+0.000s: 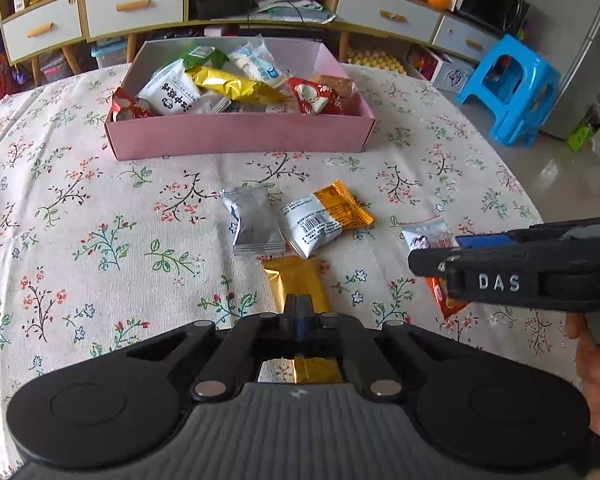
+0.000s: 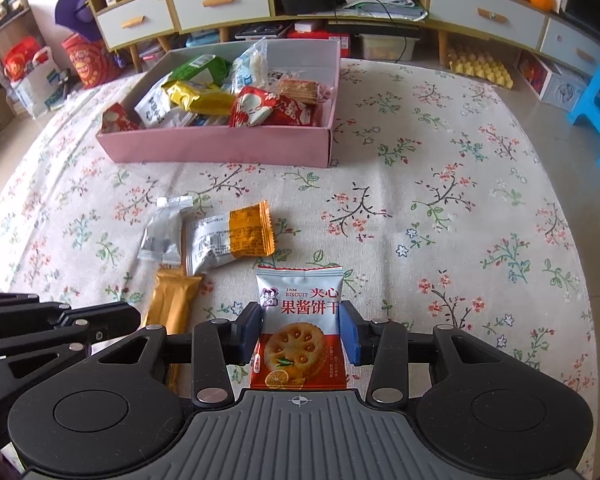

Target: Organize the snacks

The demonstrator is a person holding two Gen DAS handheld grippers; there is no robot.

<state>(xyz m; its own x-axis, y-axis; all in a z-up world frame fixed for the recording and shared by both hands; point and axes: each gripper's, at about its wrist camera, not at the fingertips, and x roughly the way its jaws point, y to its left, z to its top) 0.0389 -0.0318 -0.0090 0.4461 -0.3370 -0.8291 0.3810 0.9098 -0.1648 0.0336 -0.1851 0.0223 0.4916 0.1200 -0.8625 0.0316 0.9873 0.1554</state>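
A gold packet [image 1: 292,276] [image 2: 172,304] lies on the floral tablecloth. My left gripper [image 1: 298,306] [image 2: 134,316] is shut with its fingertips pinched on it. Further right, a jam biscuit packet [image 2: 300,300] [image 1: 426,236] sits between the blue pads [image 2: 350,336] of my right gripper [image 2: 303,334] [image 1: 438,250], which press on its two sides. A silver packet [image 1: 254,224] [image 2: 162,232] and a white-and-orange packet [image 1: 320,220] [image 2: 228,236] lie loose just beyond. Behind them stands the pink box [image 1: 240,136] [image 2: 220,148], holding several snacks.
The round table's edge curves away at right, with a blue stool [image 1: 508,88] on the floor past it. A low cabinet with drawers [image 2: 220,4] runs along the back. A person's hand [image 1: 596,380] grips the right handle.
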